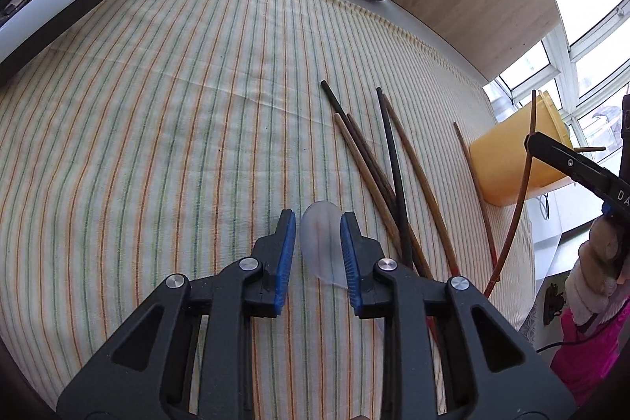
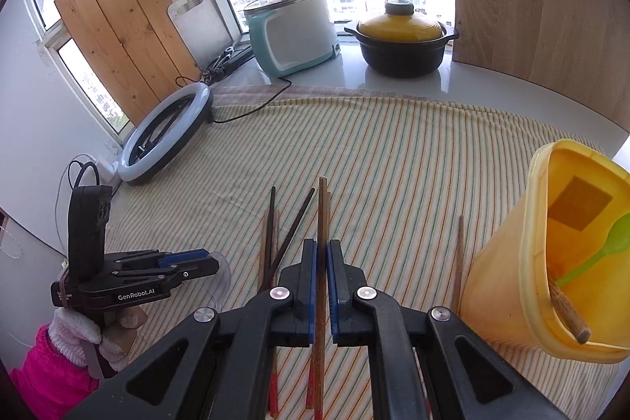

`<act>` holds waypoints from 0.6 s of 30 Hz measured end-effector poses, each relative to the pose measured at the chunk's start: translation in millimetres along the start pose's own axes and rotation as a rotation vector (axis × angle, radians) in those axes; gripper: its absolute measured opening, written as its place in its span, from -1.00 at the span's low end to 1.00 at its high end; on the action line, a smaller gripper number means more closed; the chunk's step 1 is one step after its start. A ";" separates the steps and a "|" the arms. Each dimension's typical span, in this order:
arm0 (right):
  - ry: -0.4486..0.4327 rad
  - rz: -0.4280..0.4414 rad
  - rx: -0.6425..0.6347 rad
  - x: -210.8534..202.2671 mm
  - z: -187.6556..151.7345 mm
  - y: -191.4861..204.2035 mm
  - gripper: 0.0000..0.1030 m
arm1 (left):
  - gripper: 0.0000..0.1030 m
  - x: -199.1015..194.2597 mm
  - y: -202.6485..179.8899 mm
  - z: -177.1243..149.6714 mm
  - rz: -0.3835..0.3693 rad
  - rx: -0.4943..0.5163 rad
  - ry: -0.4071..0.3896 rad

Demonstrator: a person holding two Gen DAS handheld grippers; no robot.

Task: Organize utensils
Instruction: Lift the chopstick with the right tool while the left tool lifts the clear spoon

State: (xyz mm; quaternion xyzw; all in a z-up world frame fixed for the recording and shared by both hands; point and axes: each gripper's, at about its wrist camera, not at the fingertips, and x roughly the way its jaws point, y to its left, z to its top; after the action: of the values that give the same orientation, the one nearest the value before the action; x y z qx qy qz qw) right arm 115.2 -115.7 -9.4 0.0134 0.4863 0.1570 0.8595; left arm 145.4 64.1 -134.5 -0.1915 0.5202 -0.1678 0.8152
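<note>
Nearest, the right gripper (image 2: 323,258) has its jaws clamped on one brown chopstick (image 2: 323,207), lifted above the striped cloth (image 2: 393,164) on the tabletop. The left gripper (image 1: 318,243) has its jaws slightly apart around a clear plastic spoon (image 1: 321,223), apparently not gripping it. Beyond lie loose chopsticks (image 1: 390,160); next, I judge, the held stick goes tip-down into the yellow container (image 2: 496,262).
</note>
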 end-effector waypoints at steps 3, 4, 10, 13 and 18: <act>-0.004 -0.001 0.006 -0.7 0.3 -1.6 -0.95 | -0.94 4.9 -5.5 -2.5 -0.002 0.013 -0.003; -0.006 -0.001 0.007 -1.5 0.1 -1.5 -0.95 | -0.94 5.2 -7.2 -2.9 0.001 0.016 -0.010; -0.031 -0.001 0.021 -13.0 -2.1 -5.0 -0.95 | -0.97 -6.2 -10.3 -1.0 0.017 0.006 -0.052; -0.064 0.002 0.031 -26.2 -2.4 -6.3 -0.95 | -0.99 -20.7 -14.4 1.9 0.036 0.027 -0.089; -0.119 -0.006 0.019 -47.6 -3.1 -2.5 -0.95 | -0.99 -49.4 -25.4 9.9 0.067 0.069 -0.164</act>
State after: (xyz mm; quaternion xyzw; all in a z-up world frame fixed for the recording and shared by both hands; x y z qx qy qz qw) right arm 90.5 -132.0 28.2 0.0293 0.4360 0.1488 0.8871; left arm 132.7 66.8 -79.6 -0.1591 0.4516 -0.1420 0.8664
